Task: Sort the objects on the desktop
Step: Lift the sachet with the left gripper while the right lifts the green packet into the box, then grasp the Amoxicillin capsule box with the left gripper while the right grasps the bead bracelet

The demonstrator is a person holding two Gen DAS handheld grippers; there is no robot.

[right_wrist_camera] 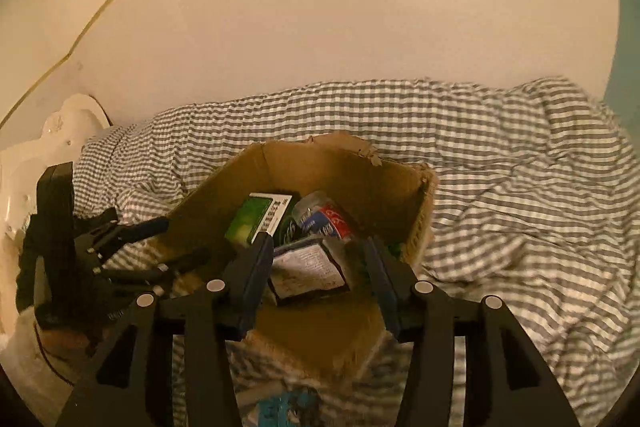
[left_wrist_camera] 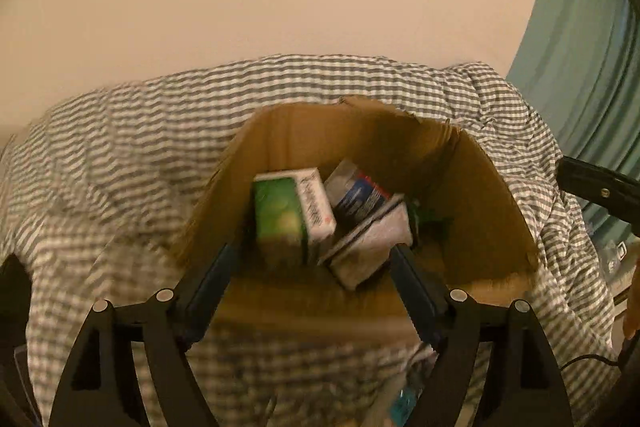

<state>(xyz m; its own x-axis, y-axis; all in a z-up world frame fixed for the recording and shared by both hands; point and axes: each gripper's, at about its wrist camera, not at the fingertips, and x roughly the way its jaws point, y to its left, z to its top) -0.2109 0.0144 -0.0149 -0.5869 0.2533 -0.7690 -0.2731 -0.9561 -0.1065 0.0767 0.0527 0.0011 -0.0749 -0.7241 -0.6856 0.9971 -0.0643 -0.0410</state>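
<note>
An open cardboard box (left_wrist_camera: 480, 195) (right_wrist_camera: 360, 171) stands on a grey checked cloth. Inside lie a green and white carton (left_wrist_camera: 288, 215) (right_wrist_camera: 256, 217), a blue and red packet (left_wrist_camera: 360, 197) (right_wrist_camera: 326, 219) and a white printed box (left_wrist_camera: 372, 247) (right_wrist_camera: 308, 269). My left gripper (left_wrist_camera: 316, 255) is open and empty, its fingertips over the box's near rim. My right gripper (right_wrist_camera: 318, 247) is open and empty above the box, its fingers either side of the white printed box. The left gripper (right_wrist_camera: 160, 243) also shows at the left of the right wrist view.
The grey checked cloth (left_wrist_camera: 120, 155) (right_wrist_camera: 520, 187) covers the surface around the box. A pale wall stands behind. A teal curtain (left_wrist_camera: 580, 47) hangs at the right. Small teal-printed items (right_wrist_camera: 288, 403) lie on the cloth below the box.
</note>
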